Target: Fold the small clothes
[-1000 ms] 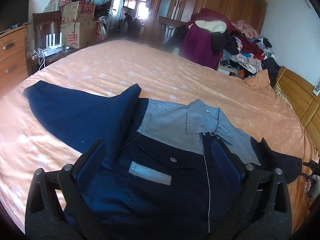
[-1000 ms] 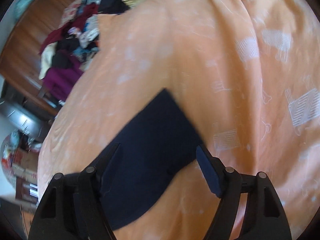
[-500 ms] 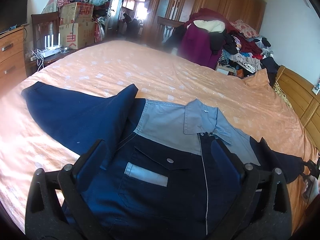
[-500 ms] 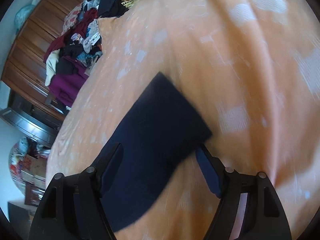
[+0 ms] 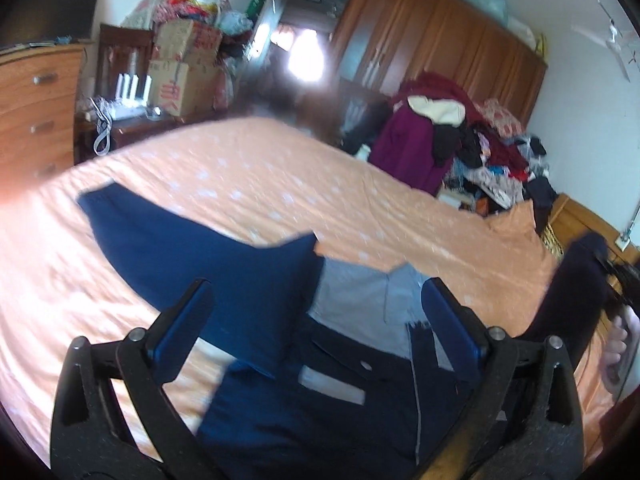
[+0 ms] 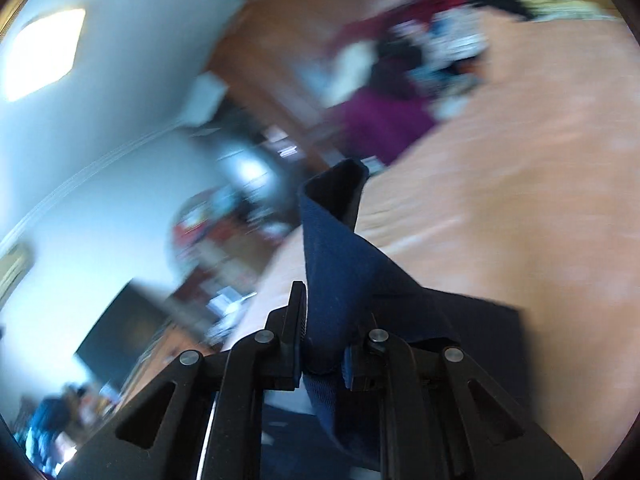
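A small navy jacket [image 5: 320, 400] is lying face up on the bed [image 5: 280, 184], its front dark blue, its shoulders and collar [image 5: 404, 292] a pale grey-blue. A light grey strip [image 5: 332, 385] is crossing the chest under a flap pocket with a snap, and a thin pale line is running down the front closure. One sleeve [image 5: 192, 248] is stretching flat across the orange bedspread toward the left of the left wrist view, its cuff end well away from the body. The other sleeve [image 6: 340, 264] is lifting off the bed at the far right of that view, standing up as a dark fold.

The right gripper [image 6: 322, 354] is clenching this raised sleeve: its jaws have just been closing, and the navy cloth is bunching between them, the cuff poking up beyond the tips. The right wrist view is blurring heavily. The left gripper [image 5: 320, 312] is hovering over the jacket's chest with its jaws spread wide, grasping nothing.

Past the bed, a heap of clothes [image 5: 460, 148] is piling up against a brown wardrobe [image 5: 420, 48], cardboard boxes [image 5: 180, 68] are stacking near a doorway, and a wooden dresser [image 5: 36, 108] is standing at the left.
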The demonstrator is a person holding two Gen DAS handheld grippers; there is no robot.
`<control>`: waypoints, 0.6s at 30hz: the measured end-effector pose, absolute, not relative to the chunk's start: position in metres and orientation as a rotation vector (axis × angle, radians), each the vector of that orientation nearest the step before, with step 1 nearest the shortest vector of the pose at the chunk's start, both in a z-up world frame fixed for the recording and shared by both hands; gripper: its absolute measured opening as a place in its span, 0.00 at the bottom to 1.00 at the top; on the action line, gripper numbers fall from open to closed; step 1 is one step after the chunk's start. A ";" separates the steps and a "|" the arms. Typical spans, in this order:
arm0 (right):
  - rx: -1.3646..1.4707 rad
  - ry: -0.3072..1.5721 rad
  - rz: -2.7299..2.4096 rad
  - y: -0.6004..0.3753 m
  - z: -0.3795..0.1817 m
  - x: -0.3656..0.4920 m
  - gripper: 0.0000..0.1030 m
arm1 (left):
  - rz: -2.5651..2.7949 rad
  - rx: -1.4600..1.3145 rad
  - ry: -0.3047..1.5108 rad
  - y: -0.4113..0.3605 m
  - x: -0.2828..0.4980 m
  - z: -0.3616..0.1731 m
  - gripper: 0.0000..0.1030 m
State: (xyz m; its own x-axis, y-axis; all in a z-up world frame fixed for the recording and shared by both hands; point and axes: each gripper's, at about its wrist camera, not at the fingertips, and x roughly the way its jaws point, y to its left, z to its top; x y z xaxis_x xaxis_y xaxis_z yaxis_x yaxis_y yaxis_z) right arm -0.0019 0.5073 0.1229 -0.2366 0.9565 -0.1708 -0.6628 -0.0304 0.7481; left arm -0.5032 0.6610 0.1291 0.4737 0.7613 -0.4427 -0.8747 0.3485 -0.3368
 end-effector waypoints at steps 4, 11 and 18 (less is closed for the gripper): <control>0.419 0.988 1.778 0.628 0.098 -0.111 0.18 | 1.098 -0.571 0.188 0.667 -0.530 0.140 0.98; 0.158 1.248 1.829 0.711 -0.003 -0.250 0.33 | 1.104 -0.581 0.218 0.678 -0.549 0.116 0.99; 0.106 1.158 1.621 0.611 -0.031 -0.168 0.35 | 1.156 -0.686 0.261 0.687 -0.595 0.066 0.99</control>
